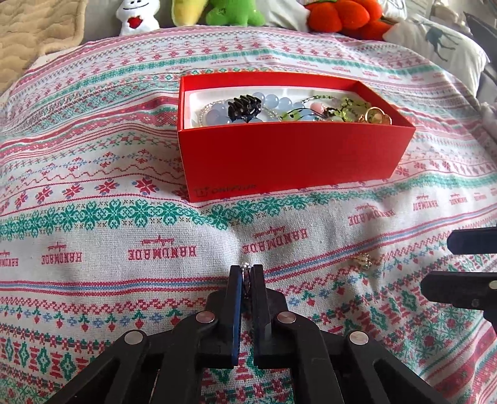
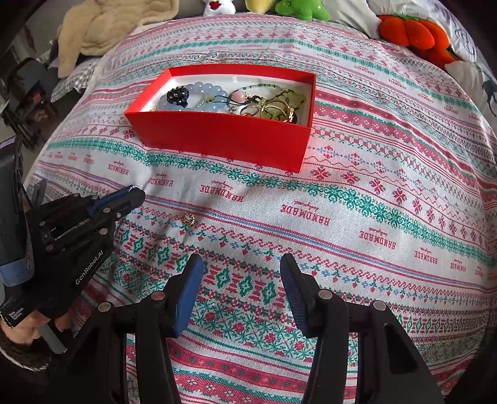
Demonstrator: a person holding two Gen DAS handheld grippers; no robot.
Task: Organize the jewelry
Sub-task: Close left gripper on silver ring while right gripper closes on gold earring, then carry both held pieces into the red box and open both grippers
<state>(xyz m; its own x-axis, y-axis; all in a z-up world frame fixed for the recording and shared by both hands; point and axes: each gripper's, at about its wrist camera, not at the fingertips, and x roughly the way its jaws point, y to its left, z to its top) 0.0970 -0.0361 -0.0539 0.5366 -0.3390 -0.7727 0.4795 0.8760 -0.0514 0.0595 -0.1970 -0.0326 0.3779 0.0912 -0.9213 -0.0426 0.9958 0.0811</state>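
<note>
A red box [image 1: 292,155] on the patterned cloth holds bead bracelets, a black hair claw [image 1: 243,107] and gold rings; it also shows in the right wrist view [image 2: 223,140]. My left gripper [image 1: 247,270] is shut on a small silver ring [image 1: 246,278], just above the cloth in front of the box. In the right wrist view the left gripper [image 2: 135,194] sits at the left. A small gold and crystal piece [image 1: 363,260] lies loose on the cloth [image 2: 189,218]. My right gripper [image 2: 240,264] is open and empty, near that piece.
Plush toys [image 1: 230,12] and an orange plush [image 2: 416,34] line the far edge of the cloth. A beige blanket [image 2: 102,31] lies at the back left. A pillow [image 1: 441,43] lies at the back right.
</note>
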